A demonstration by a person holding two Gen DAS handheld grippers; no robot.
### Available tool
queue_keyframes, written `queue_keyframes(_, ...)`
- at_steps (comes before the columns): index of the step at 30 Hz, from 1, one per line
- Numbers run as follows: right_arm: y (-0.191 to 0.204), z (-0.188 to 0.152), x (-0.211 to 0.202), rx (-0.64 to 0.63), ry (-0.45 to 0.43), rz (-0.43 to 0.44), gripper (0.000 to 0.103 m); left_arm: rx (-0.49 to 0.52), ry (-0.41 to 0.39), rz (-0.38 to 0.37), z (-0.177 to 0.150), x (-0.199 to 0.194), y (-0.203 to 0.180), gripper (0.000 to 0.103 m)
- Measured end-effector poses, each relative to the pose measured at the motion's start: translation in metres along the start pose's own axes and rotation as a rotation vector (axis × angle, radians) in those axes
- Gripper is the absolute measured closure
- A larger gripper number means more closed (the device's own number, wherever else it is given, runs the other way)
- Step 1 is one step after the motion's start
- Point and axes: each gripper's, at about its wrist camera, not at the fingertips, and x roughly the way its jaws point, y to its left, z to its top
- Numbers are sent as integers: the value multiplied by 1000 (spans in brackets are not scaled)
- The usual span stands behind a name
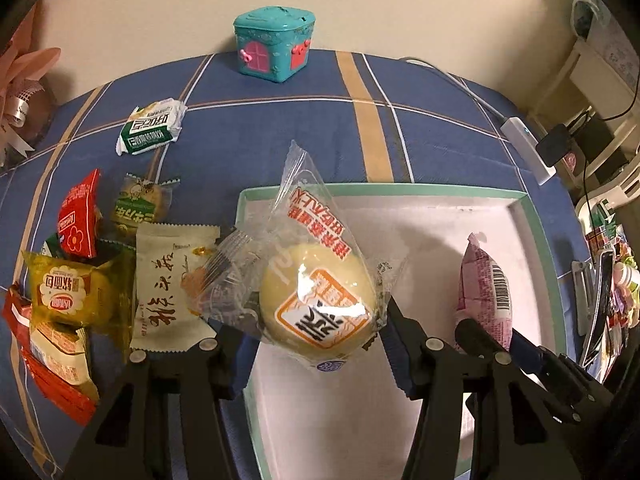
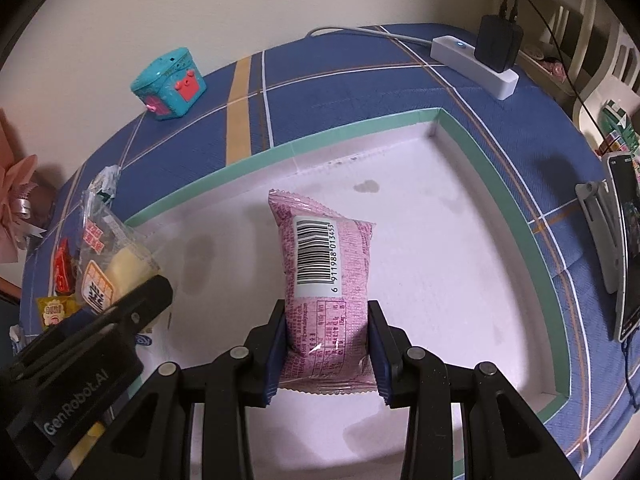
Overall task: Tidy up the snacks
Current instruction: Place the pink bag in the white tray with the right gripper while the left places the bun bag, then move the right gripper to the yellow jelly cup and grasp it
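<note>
**Both grippers over the tray, each holding a snack**

The left gripper (image 1: 316, 344) reaches forward over the near-left corner of the white tray (image 2: 452, 128), level with the right gripper (image 2: 326, 344), which points into the tray's middle just beside it. The tray's green rim stands up on all visible sides; its floor is bare ahead of both grippers, out to the far wall. Left of the tray, the snack pile (image 1: 80, 280) crowds the blue checked tabletop (image 1: 280, 128); a teal toy box (image 1: 274, 46) sits beyond the tray at the tabletop's far edge. The left fingers are closed on a clear-wrapped round bun (image 1: 318, 300), held above the tray rim. The right fingers clamp a pink snack packet (image 2: 324, 280) by its near end, over the tray floor.
</note>
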Motion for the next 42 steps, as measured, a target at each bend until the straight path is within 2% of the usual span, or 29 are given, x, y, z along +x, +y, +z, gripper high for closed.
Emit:
queue_keyframes(2,0,-1,-1,-1,2,-1,63,-6,0,0,-1,-2,1,42)
queue_keyframes(4,1,0,0,-1,6,-1,62,-11,-8,0,-1,-6,2,33)
queue_keyframes(10,3,0,0,-14,7,-5,59,-7,-26,38,-5,-18,7,29)
queue_keyframes(11,3,0,-1,-17,3,-3,55,-8,-29,47,-6,-20,8,29)
queue_keyframes(14,3,-1,-4,-22,-8,6,33,-11,-38,77,-9,-25,13,28)
queue_keyframes(16,5,-1,-6,-37,-17,-4,31,-15,-39,99,-11,-29,17,19)
queue_keyframes(17,5,-1,-6,-40,-19,-3,30,-18,-43,109,-12,-31,19,18)
queue_keyframes(20,7,-3,-7,-46,-22,-6,12,-31,-53,122,-16,-37,26,17)
queue_keyframes(24,8,-5,-13,-60,-37,-7,10,-34,-71,176,-23,-44,36,14)
queue_keyframes(27,9,-8,-19,-64,-49,-7,0,-42,-98,226,-29,-52,44,4)
queue_keyframes(33,16,-14,-28,-86,-69,-11,0,-32,-149,310,-41,-72,61,1)
queue_keyframes(36,26,-17,-34,-109,-81,-17,0,-56,-154,302,-47,-80,75,1)
queue_keyframes(39,35,-20,-38,-117,-88,-14,0,-107,-119,295,-53,-85,95,1)
queue_keyframes(42,47,-23,-44,-121,-85,15,0,-168,-80,318,-61,-92,120,1)
